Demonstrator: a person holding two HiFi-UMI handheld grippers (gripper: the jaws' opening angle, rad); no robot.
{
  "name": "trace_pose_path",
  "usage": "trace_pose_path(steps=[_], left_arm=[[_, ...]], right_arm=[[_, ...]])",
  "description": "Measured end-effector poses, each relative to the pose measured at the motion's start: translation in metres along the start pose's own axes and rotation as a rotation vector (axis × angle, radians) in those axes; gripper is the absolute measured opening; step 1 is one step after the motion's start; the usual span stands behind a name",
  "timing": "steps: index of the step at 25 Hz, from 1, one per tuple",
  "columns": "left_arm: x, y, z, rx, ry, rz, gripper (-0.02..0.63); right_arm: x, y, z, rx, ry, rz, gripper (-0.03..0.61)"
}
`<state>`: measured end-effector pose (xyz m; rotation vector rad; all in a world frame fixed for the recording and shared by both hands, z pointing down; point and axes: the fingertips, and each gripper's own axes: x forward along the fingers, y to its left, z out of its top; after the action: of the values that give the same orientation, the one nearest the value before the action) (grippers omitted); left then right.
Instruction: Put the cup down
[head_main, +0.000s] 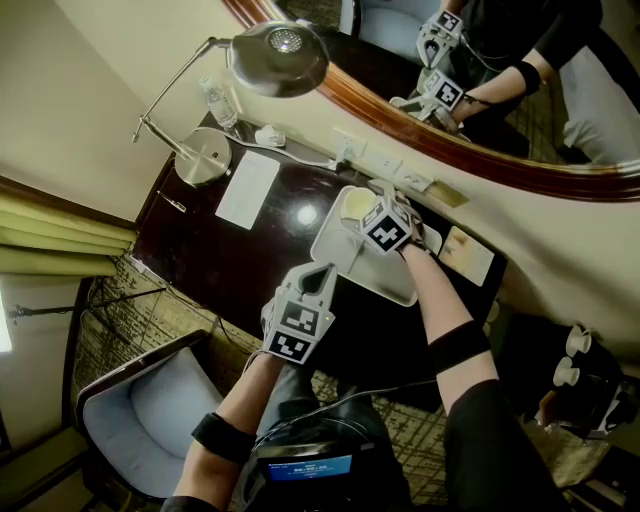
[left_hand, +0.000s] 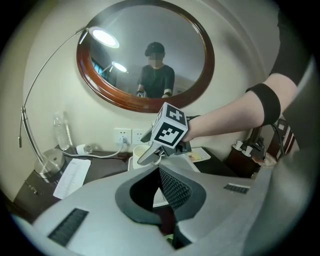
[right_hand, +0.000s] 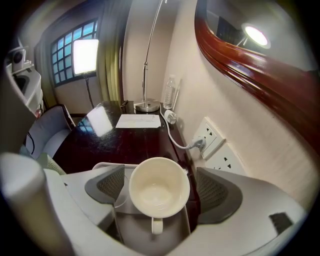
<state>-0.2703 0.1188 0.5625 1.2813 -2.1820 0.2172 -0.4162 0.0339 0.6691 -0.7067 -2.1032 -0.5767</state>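
Cream cup (right_hand: 159, 186) on tray (right_hand: 131, 229), right gripper (right_hand: 161, 190) fingers (right_hand: 111, 186) apart; sheet (right_hand: 138, 120) print illegible.

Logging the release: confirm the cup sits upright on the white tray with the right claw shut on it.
One error: the right gripper view shows the right claw open, pads clear of the cup. The cup does sit upright on the white tray.

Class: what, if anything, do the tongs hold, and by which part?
Nothing is held. The right tongs stand open either side of the cup on the tray; the left tongs are shut, empty.
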Motion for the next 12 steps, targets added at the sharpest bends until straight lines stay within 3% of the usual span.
trace_pose_path(steps=[5,7,10,12], left_arm=[[-0.012,-0.009,0.006,-0.011,-0.020,0.022,0.003],[-0.018,-0.016,0.010,-0.011,-0.031,0.031,0.003],[-0.029,-0.031,0.016,-0.008,-0.043,0.039,0.003],[-0.038,-0.041,0.018,-0.008,-0.049,0.048,0.003]], right_arm=[[-0.032,0.013,0.000,0.005,-0.011,0.009,0.481],[-0.050,0.020,-0.002,0.040,-0.033,0.017,0.436],[-0.088,0.030,-0.007,0.110,-0.068,0.007,0.419],[-0.117,0.036,-0.011,0.155,-0.106,-0.018,0.342]])
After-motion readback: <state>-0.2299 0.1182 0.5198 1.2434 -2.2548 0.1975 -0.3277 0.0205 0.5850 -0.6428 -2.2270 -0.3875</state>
